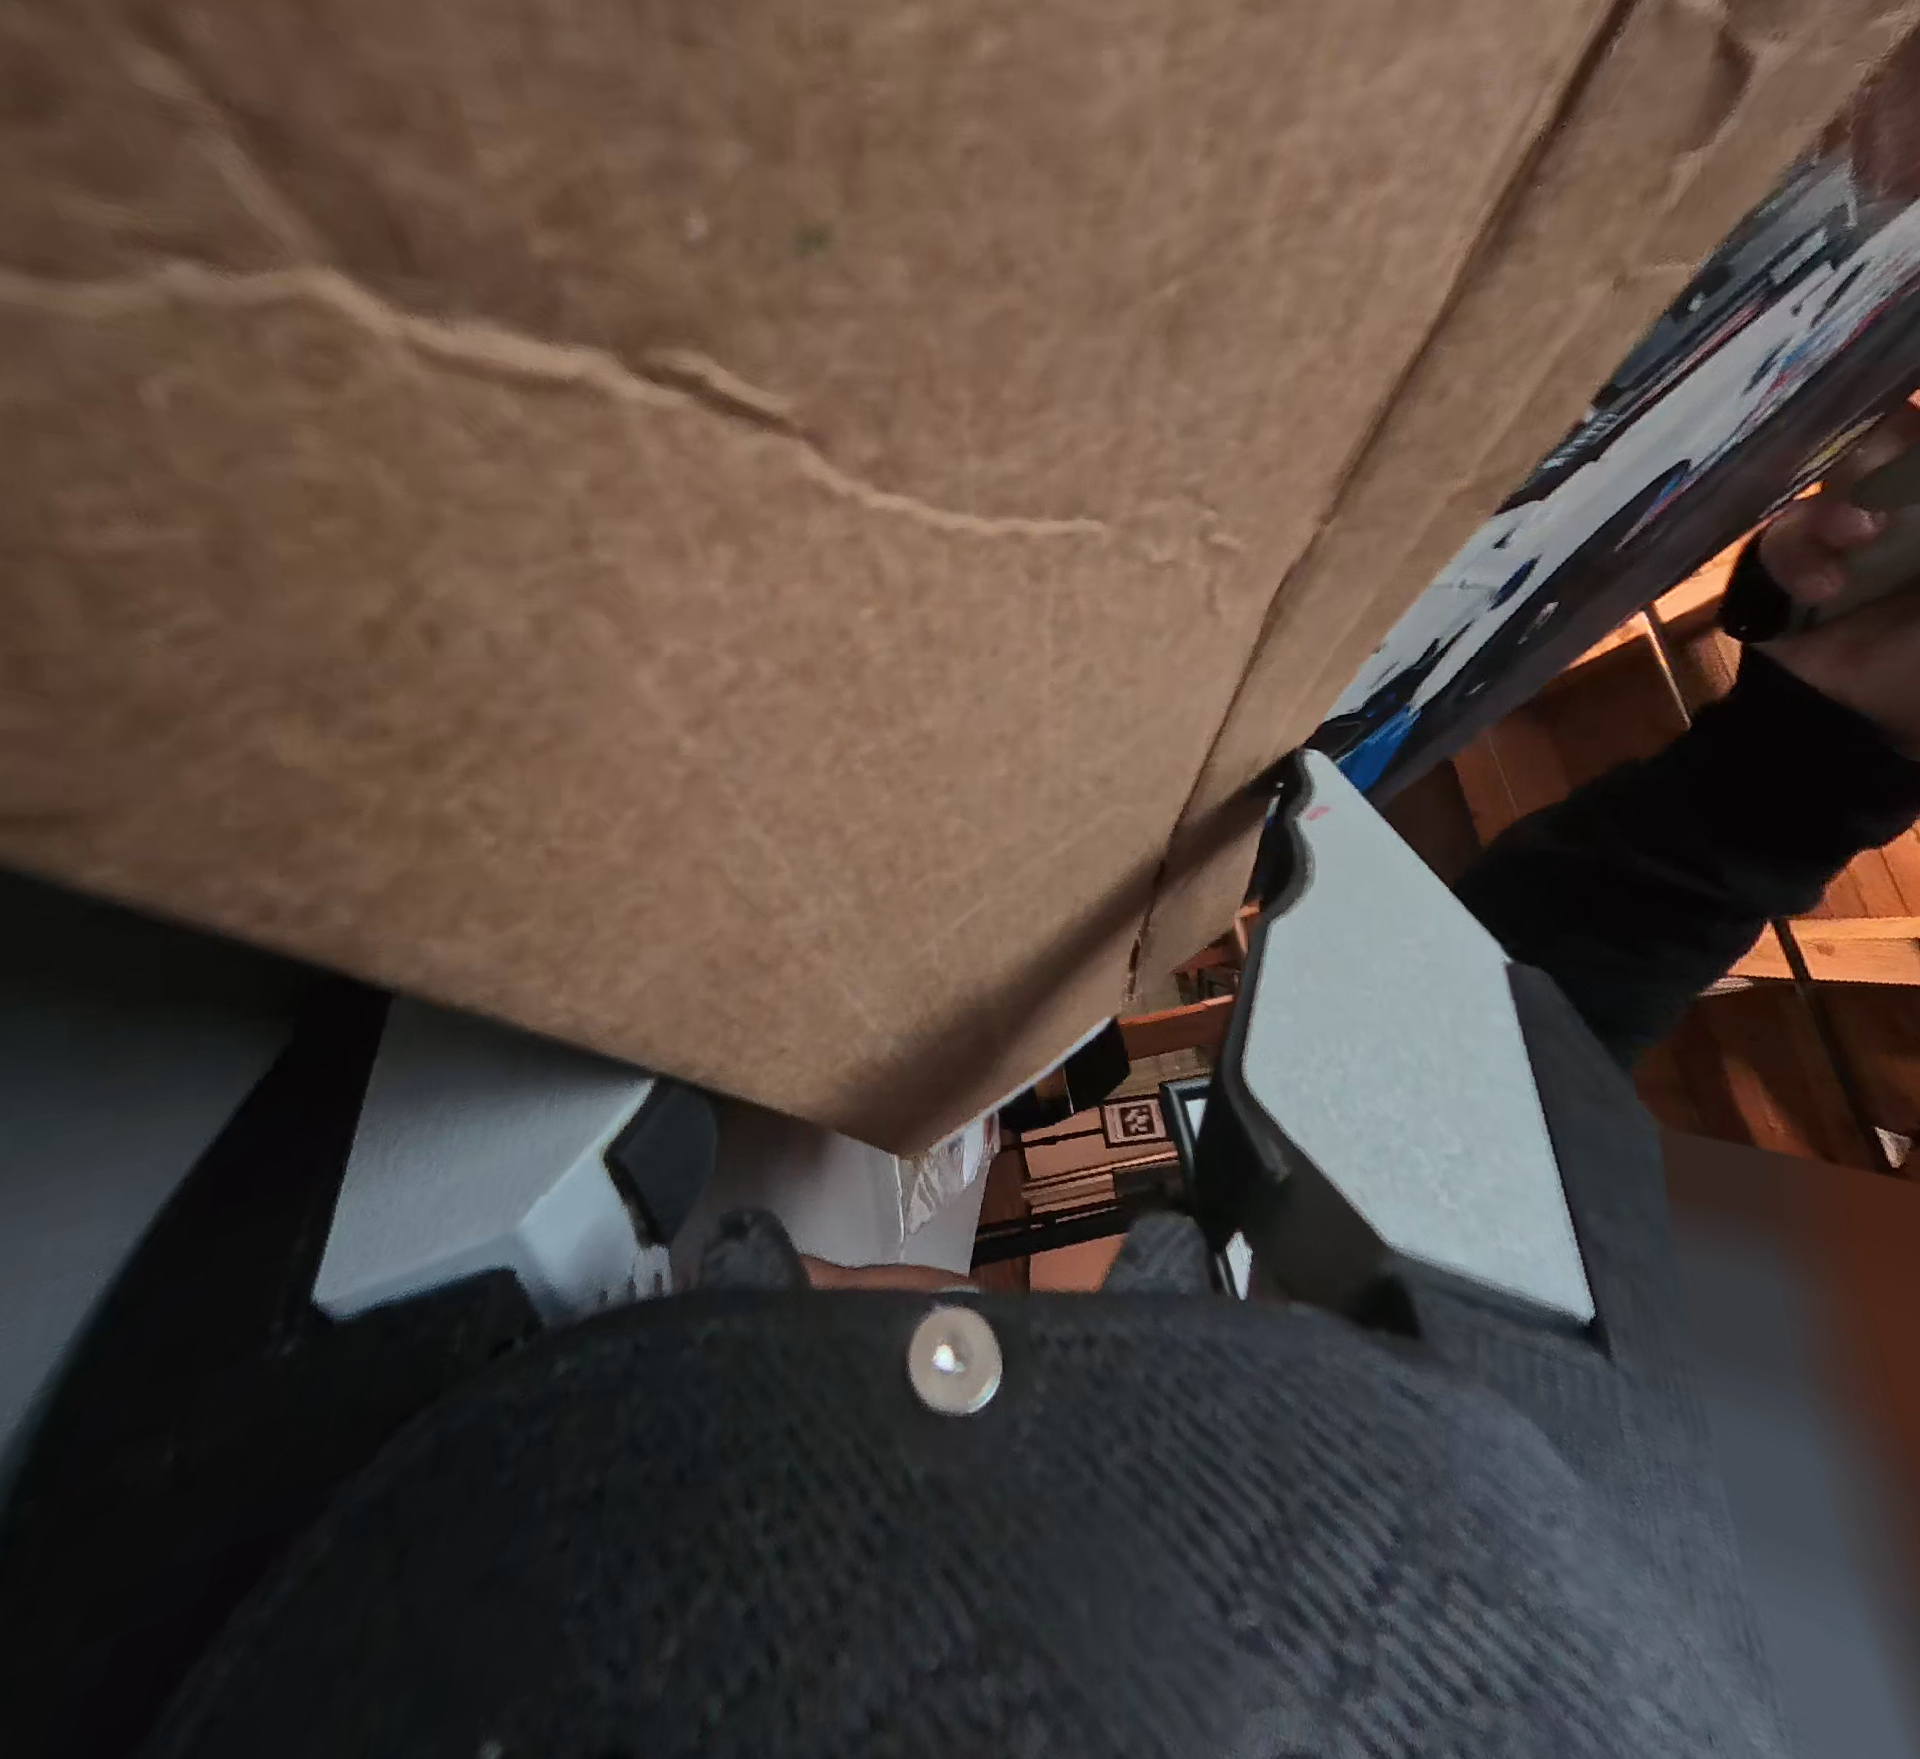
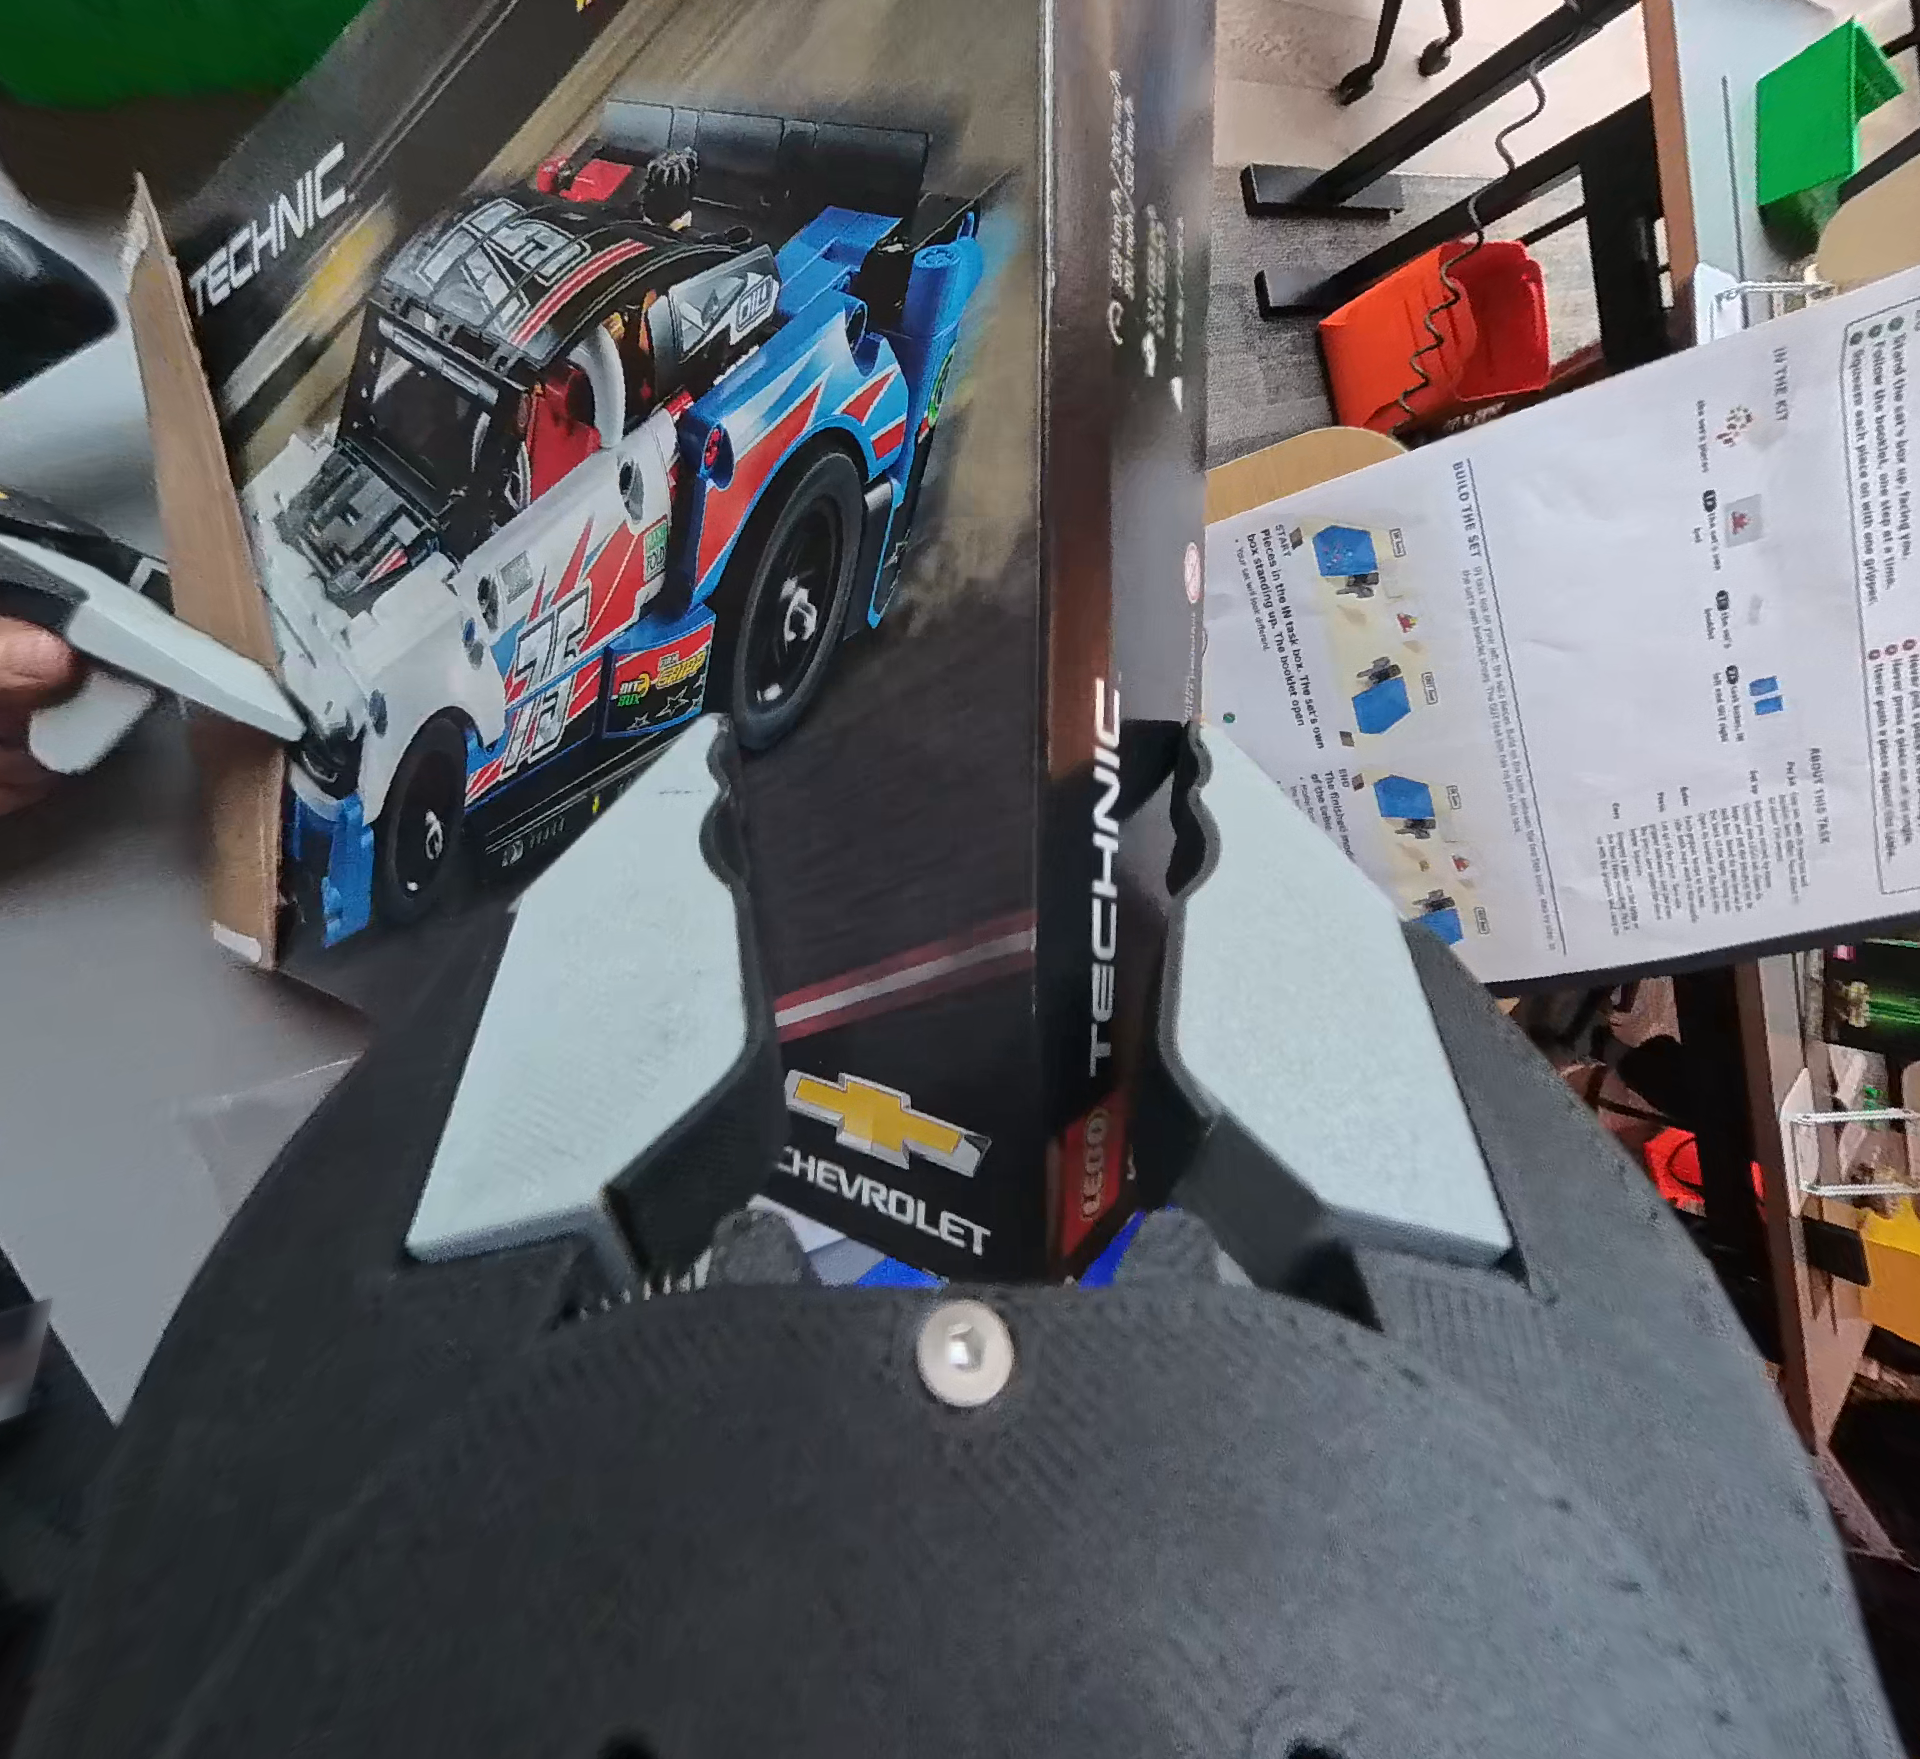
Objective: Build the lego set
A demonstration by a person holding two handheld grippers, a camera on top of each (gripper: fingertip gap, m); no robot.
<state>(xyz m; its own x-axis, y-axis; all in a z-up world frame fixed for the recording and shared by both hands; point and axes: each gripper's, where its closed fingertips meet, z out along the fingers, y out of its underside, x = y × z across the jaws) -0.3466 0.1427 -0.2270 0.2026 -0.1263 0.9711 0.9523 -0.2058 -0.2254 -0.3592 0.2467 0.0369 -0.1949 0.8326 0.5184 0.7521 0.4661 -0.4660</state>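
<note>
Large printed cardboard lego set box (image 2: 644, 504) with race-car picture held tilted in the air, right gripper (image 2: 961, 779) clamped across its narrow side edge, left gripper (image 2: 296, 722) pinching the open brown flap (image 1: 727, 359), white printed instruction sheet (image 2: 1621, 649) beside the box.
</note>
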